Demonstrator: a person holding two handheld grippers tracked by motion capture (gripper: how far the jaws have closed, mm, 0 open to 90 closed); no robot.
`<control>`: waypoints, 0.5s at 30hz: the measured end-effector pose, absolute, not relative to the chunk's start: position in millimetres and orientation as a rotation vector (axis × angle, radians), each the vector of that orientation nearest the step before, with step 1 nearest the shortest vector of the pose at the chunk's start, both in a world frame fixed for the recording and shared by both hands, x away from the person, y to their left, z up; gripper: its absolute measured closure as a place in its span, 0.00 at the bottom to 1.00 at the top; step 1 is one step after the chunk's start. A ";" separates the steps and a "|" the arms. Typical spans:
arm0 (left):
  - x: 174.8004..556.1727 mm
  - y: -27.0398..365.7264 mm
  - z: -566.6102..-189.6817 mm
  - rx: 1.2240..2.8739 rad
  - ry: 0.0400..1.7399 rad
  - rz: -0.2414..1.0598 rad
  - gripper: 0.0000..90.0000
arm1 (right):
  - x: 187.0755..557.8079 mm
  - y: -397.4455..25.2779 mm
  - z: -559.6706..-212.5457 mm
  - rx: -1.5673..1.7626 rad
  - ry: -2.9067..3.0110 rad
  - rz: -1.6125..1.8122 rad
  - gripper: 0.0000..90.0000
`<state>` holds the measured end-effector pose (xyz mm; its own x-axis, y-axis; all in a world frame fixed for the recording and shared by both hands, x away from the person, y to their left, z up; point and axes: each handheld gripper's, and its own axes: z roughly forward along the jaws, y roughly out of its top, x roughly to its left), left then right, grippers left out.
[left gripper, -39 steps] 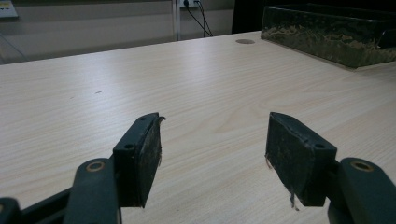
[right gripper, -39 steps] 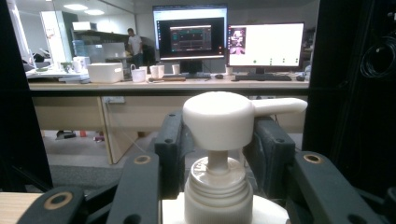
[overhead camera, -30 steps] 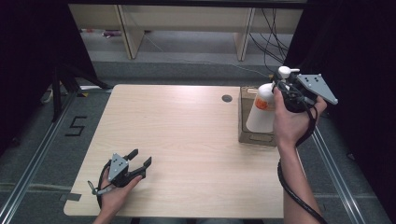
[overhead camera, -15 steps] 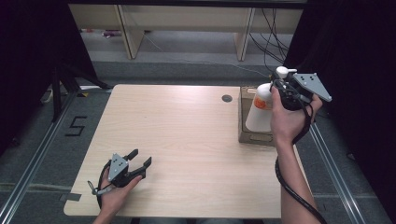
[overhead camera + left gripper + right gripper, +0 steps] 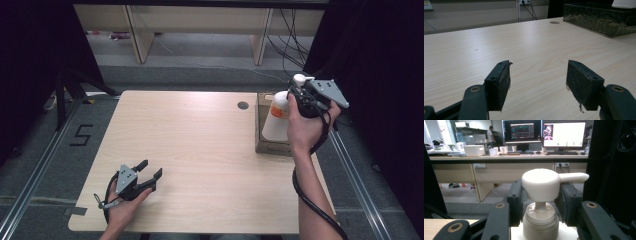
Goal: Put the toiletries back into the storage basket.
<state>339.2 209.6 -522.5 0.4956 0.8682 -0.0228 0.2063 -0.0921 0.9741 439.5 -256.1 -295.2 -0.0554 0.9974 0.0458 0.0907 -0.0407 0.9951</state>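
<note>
A white pump bottle (image 5: 276,120) with an orange label hangs over a dark box (image 5: 264,145) at the table's right edge. My right gripper (image 5: 296,95) is shut on the bottle's neck, just under the white pump head (image 5: 541,183); in the right gripper view my right gripper (image 5: 539,205) has a black pad pressing each side of the neck. My left gripper (image 5: 150,170) rests on the table near the front left corner, held by a hand. In the left gripper view my left gripper (image 5: 537,78) stands open with only bare wood between its jaws.
The light wooden table (image 5: 200,145) has a round cable hole (image 5: 243,105) near its back right. The dark box (image 5: 599,20) lies far ahead of the left gripper. Shelving legs and cables stand behind the table. A desk with monitors (image 5: 544,135) lies beyond.
The right gripper has lifted the bottle slightly higher and to the right above the box. The left gripper has stayed in place, open.
</note>
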 end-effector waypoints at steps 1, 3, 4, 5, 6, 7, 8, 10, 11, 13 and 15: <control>339.1 209.5 -522.5 1.599 0.947 0.724 0.39 | 439.9 -256.4 -296.5 1.275 1.298 1.230 0.67; 339.1 209.7 -522.5 1.599 0.948 0.725 0.39 | 440.7 -256.7 -297.6 1.272 1.304 1.227 0.67; 339.1 209.7 -522.5 1.599 0.948 0.725 0.39 | 440.7 -256.7 -297.6 1.272 1.304 1.227 0.67; 339.1 209.8 -522.5 1.599 0.949 0.724 0.39 | 441.6 -256.1 -298.7 1.279 1.296 1.235 0.67; 339.2 209.9 -522.5 1.600 0.948 0.725 0.39 | 441.9 -256.6 -299.0 1.276 1.298 1.228 0.67; 339.1 209.6 -522.5 1.598 0.948 0.723 0.39 | 442.4 -256.9 -299.3 1.270 1.300 1.225 0.67; 339.2 209.6 -522.6 1.598 0.948 0.724 0.39 | 442.4 -256.4 -299.7 1.272 1.301 1.228 0.67; 339.2 209.6 -522.5 1.598 0.947 0.724 0.39 | 442.4 -256.5 -299.9 1.272 1.306 1.225 0.67; 339.0 209.8 -522.5 1.599 0.949 0.725 0.39 | 442.5 -256.0 -300.4 1.282 1.304 1.225 0.67; 339.0 209.7 -522.5 1.598 0.949 0.724 0.39 | 443.0 -256.4 -301.4 1.278 1.305 1.224 0.67; 339.0 209.7 -522.5 1.599 0.948 0.725 0.39 | 443.6 -256.8 -302.4 1.281 1.307 1.225 0.67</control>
<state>339.0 209.7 -522.5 0.4950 0.8686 -0.0223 0.2066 -0.0928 0.9740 443.6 -256.8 -302.4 -0.0522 0.9980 0.0353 0.0997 -0.0299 0.9946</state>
